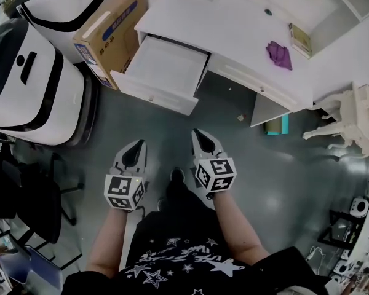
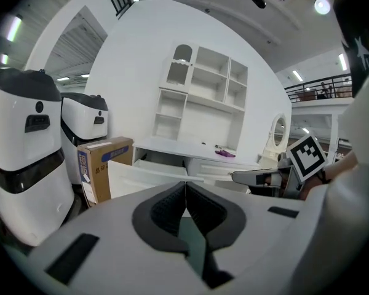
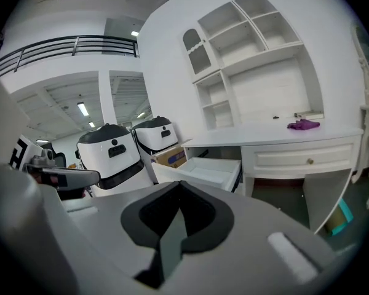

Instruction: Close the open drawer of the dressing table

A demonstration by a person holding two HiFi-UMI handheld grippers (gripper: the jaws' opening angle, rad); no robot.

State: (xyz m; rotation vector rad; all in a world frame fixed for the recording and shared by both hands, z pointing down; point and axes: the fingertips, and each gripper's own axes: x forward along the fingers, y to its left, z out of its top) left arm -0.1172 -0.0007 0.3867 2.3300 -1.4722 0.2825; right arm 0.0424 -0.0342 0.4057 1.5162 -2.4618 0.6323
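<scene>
Your left gripper (image 2: 186, 185) has its fingers (image 2: 162, 211) pressed fully together, with nothing between them. Your right gripper (image 3: 178, 187) is the same: fingers (image 3: 149, 217) meet along one line and carry nothing. In the head view the two grippers hang side by side over the grey floor (image 1: 252, 158), both pointing toward the dressing table (image 1: 234, 29).

The open drawer (image 1: 166, 63) is well apart from both sets of fingertips, with bare floor between. It is pulled out from the left end of the dressing table, so it lies ahead of the grippers and off to the left in the head view. From the left gripper view its white front stands just above the fingertips, almost straight ahead. From the right gripper view it sits ahead too – a little right of the fingertip line – and its inside looks white and bare.

A cardboard box (image 1: 111, 29) stands just beside the drawer's left side, and two white machines (image 1: 31, 85) stand beyond it. A purple cloth (image 1: 279, 54) lies on the surface.
</scene>
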